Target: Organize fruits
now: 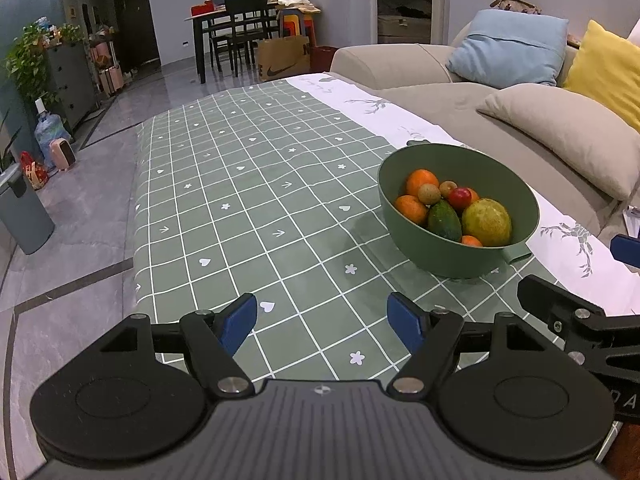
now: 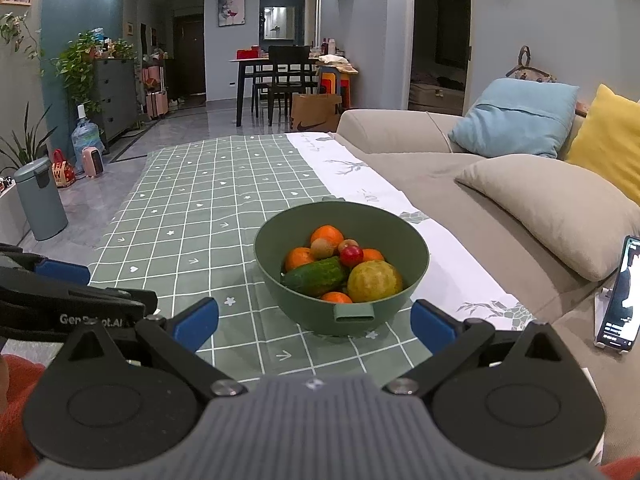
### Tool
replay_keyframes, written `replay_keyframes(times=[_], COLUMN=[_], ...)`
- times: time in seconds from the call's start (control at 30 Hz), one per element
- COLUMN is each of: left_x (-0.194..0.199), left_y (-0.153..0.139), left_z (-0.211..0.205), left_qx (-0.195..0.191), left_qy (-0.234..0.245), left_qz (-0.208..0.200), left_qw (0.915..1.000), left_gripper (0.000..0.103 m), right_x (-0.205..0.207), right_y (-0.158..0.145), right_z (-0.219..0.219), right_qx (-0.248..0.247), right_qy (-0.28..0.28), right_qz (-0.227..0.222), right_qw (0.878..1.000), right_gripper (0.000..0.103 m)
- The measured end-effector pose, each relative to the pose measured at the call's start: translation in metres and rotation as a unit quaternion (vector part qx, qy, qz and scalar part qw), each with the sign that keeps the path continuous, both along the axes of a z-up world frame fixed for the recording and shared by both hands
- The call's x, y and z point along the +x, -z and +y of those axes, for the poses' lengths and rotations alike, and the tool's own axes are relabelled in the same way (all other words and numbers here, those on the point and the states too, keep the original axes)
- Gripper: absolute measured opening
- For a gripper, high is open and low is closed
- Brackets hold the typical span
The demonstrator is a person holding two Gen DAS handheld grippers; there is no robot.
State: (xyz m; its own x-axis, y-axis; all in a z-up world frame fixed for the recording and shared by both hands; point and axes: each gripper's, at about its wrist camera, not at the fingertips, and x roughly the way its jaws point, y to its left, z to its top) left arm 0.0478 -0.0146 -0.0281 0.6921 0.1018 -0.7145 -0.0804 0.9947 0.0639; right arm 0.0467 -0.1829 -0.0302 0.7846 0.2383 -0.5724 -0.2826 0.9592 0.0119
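The left tongs (image 1: 322, 322) are standing wide apart and are gripping nothing; they are hovering over the green checked cloth (image 1: 248, 200) of the table (image 2: 192, 208), to the left of the bowl (image 1: 460, 256). The right tongs (image 2: 314, 326) are also spread wide and empty, and they are pointing straight at the bowl, whose small handle tab (image 2: 354, 314) is lying between the two blue pads.

The fruits are all sitting inside the bowl: several oranges (image 2: 327, 235), a red fruit (image 2: 351, 256), two small brown fruits, a big yellow-green fruit (image 2: 374, 281) and a dark green long one (image 2: 316, 276) that is leaning across the pile. No fruit is lying on the cloth in either view. This picture is fitting two stages: fruits that are gathered in the bowl as the task wants, or a full bowl that is waiting to be sorted out onto the table. I cannot tell which.

What could go wrong from here, in my judgement: the bowl is standing near the table edge on the sofa (image 2: 460, 168) side, on a loose cloth, so a push from the tongs could be sliding it or tipping it. The round fruits are piled up, and lifting one could be making the others roll. A phone (image 2: 618, 300) is propped up close on the right, and a wide swing of the right tongs could be knocking it down.
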Motion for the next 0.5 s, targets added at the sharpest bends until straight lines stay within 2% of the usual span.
replay_keyframes(times=[0.5], left_x=[-0.0011], left_y=[-0.0004], left_z=[-0.0009], left_qx=[0.001], left_qy=[-0.001], left_qz=[-0.002], left_qw=[1.0000], left_gripper=[0.087], right_x=[-0.0012], right_y=[0.0008], right_z=[0.0016], right_qx=[-0.005], right_qy=[-0.005], right_qz=[-0.002], right_qw=[1.000], right_gripper=[0.098])
